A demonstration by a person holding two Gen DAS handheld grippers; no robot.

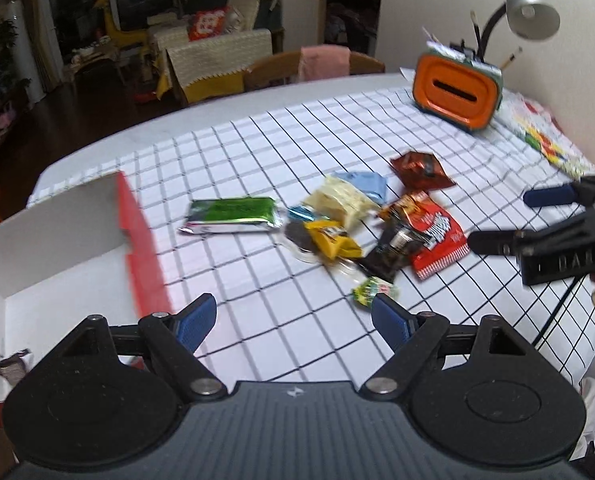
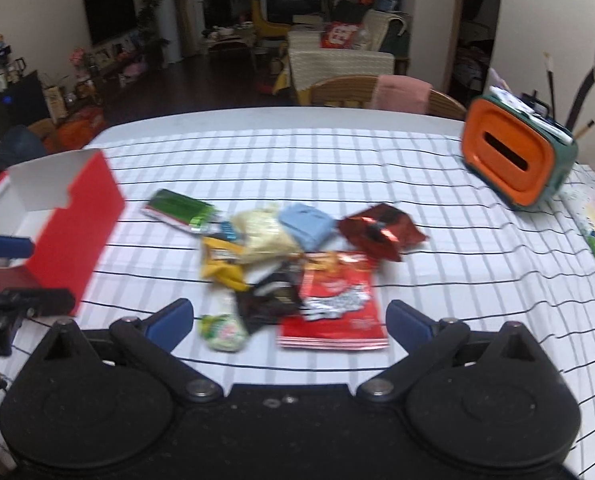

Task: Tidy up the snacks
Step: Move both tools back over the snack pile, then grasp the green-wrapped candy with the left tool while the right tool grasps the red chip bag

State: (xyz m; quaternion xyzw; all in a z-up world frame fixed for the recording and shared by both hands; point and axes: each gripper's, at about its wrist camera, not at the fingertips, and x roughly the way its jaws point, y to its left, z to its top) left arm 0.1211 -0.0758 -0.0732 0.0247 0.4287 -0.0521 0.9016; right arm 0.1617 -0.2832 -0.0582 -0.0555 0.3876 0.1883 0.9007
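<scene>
A pile of snack packets lies mid-table: a green wafer pack, a yellow packet, a cream packet, a red bag, a dark red packet and a small green candy. A red and white box stands open at the left, with one dark packet inside. My left gripper is open and empty beside the box. My right gripper is open and empty, just before the pile.
An orange and green tissue holder and a desk lamp stand at the back right. A colourful sheet lies at the right edge. A chair with a pink cloth stands behind the checked tablecloth.
</scene>
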